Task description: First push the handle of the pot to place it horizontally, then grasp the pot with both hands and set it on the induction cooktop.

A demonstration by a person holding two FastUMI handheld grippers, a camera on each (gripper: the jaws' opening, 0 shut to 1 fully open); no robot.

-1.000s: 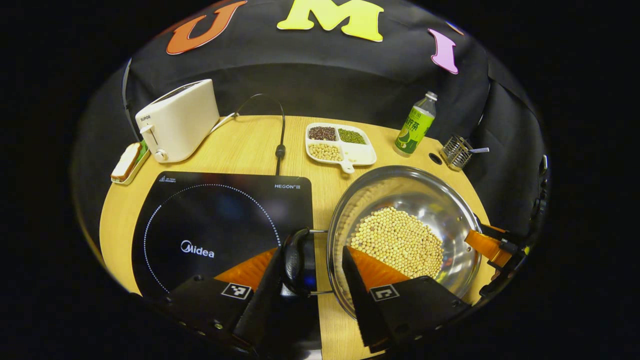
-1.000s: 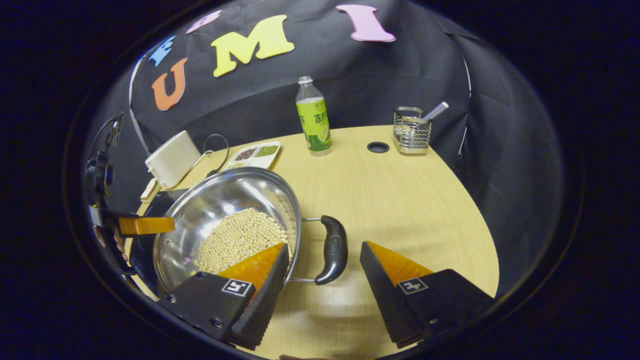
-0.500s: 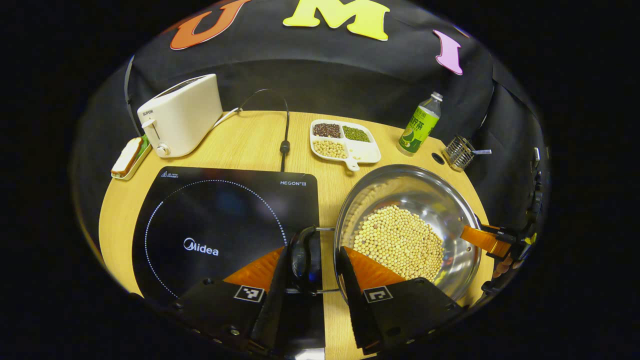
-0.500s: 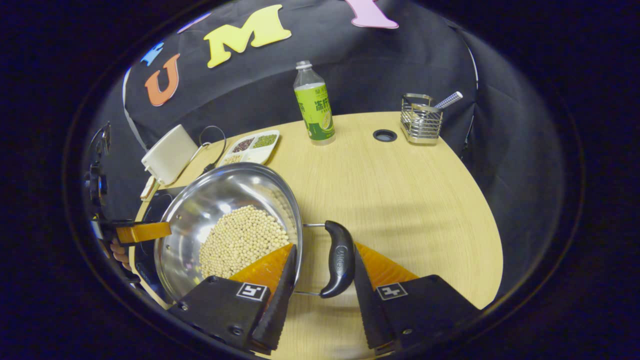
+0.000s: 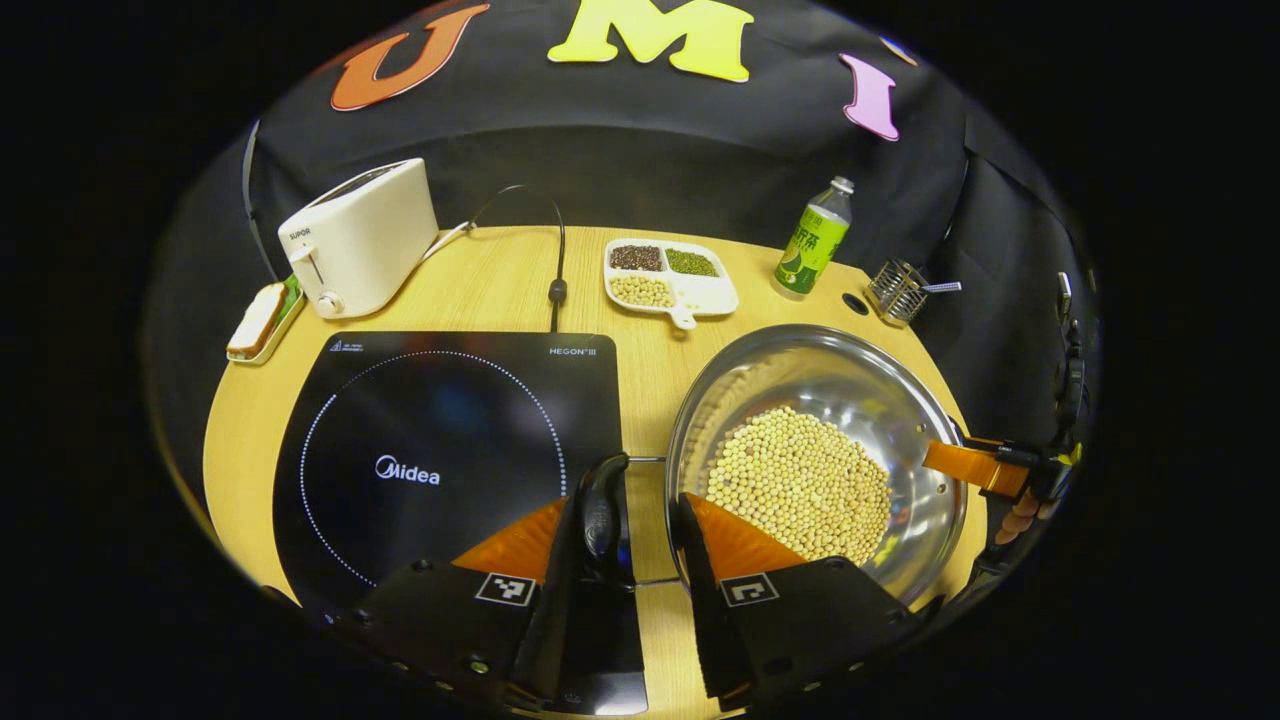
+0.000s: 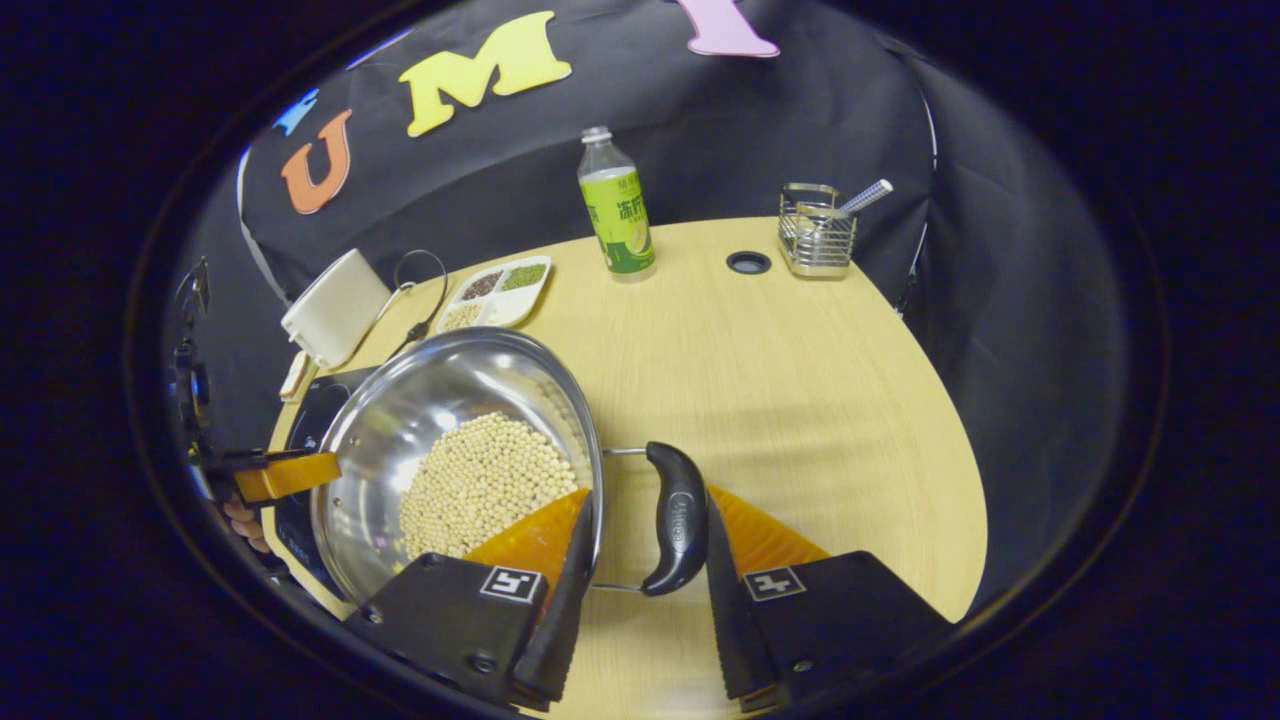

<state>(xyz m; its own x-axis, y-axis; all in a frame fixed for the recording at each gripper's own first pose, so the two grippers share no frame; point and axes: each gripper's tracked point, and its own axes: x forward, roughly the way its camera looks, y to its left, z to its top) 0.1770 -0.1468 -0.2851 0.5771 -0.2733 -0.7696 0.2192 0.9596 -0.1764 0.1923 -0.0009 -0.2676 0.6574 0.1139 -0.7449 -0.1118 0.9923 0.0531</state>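
Lower centre of the left gripper view: left gripper (image 5: 630, 520), jaws drawn in about the pot's left handle (image 5: 603, 500), one finger outside the handle, the other inside the rim over the soybeans (image 5: 805, 482); a second ago the jaws stood wide, so the narrowing is the change; whether both fingers press on the handle cannot be told. Pot (image 5: 880, 400), steel, right of centre, on the wooden table (image 5: 480, 290), just beside the right edge of the induction cooktop (image 5: 440, 440) and not yet on it. Right edge: the right gripper (image 5: 985, 470) with a hand (image 5: 1015, 520) behind it, at the pot's far side. Upper part: toaster (image 5: 360, 235), sectioned dish (image 5: 670, 280), green bottle (image 5: 812, 240), wire caddy (image 5: 897, 290).

Lower centre of the right gripper view: right gripper (image 6: 645, 525), jaws likewise narrowed from a wide stance, flanking the right handle (image 6: 676, 515), outer finger touching it, inner finger against the pot (image 6: 440, 390) rim; firm clamping cannot be told. Left edge: left gripper (image 6: 285, 475) at the opposite side; cooktop (image 6: 320, 420) partly hidden behind the pot. Upper part: bottle (image 6: 618, 205), caddy (image 6: 815, 235), toaster (image 6: 335, 305).

Judgement: handles lie level, pushing step done; two-handed grasp nearly set; lift and sideways carry onto the cooktop remain; beans may shift if the pot tilts.
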